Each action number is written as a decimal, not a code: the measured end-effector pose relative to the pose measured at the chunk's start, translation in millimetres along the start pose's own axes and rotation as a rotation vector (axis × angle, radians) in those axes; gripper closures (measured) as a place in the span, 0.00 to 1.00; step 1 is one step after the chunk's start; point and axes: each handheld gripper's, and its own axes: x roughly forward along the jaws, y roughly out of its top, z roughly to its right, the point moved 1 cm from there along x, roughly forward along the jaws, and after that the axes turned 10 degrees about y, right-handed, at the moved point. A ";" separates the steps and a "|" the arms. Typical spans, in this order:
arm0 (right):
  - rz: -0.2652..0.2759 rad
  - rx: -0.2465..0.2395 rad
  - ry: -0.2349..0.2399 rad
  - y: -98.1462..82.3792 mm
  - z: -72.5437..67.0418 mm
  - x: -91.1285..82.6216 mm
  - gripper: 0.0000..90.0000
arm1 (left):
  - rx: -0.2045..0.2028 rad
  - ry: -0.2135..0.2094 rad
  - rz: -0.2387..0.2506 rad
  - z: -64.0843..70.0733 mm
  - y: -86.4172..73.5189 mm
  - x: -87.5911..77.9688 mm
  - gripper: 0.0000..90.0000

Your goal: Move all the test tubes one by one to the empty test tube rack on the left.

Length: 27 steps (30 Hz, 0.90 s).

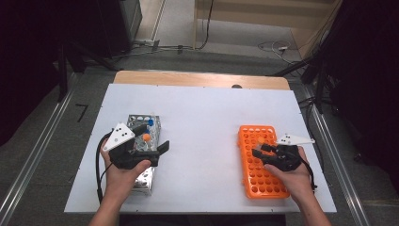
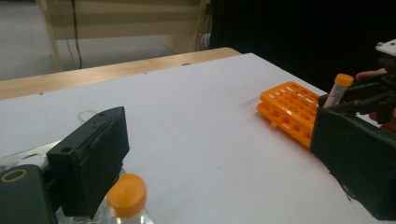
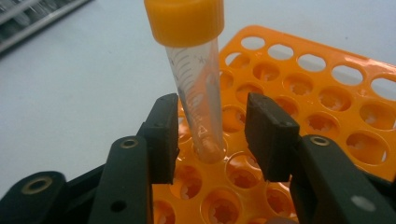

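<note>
Straddling the tube point(image 3: 196, 88) in the orange rack point(image 3: 327, 116), the right gripper point(image 3: 212, 140) seems apart.

A lab bench — orange tube rack point(image 1: 261, 162), metal rack point(image 1: 146, 123), capped sample tube point(image 3: 195, 84) — cables across the floor.

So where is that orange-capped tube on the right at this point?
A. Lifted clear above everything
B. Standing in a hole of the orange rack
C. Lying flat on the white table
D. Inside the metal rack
B: the orange-capped tube stands with its tip in a hole of the orange rack, between the right gripper's jaws.
</note>
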 end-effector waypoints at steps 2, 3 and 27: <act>-0.019 -0.010 -0.024 0.7 -1.3 2.3 0.64 | 0.009 -0.010 -0.007 4.3 0.0 1.7 0.05; -0.027 -0.014 -0.031 1.0 -2.0 3.2 0.65 | 0.012 -0.017 -0.010 6.6 0.0 2.7 0.05; 0.026 -0.077 -0.050 6.5 -11.8 -6.6 0.80 | 0.059 -0.115 -0.043 37.7 -3.1 16.8 0.05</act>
